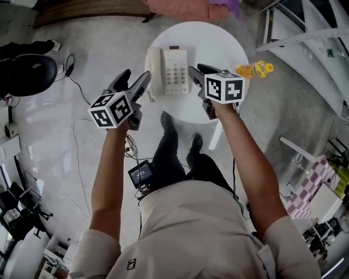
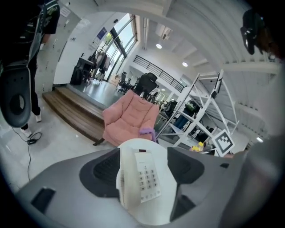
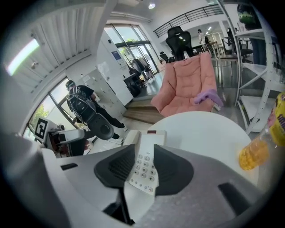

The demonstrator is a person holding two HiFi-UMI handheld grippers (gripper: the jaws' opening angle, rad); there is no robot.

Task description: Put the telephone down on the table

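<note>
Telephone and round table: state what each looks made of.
Telephone: probably moulded plastic, cream and matte, judging by its smooth rounded casing and raised key grid. Table: smooth, even white top, perhaps laminate or painted board. What lies under the surface does not show.

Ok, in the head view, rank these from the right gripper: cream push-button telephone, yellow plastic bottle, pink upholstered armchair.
1. Cream push-button telephone, just left of the jaws.
2. Yellow plastic bottle, off to the right.
3. Pink upholstered armchair, top of frame, farthest.

No legible text or numbers anywhere.
</note>
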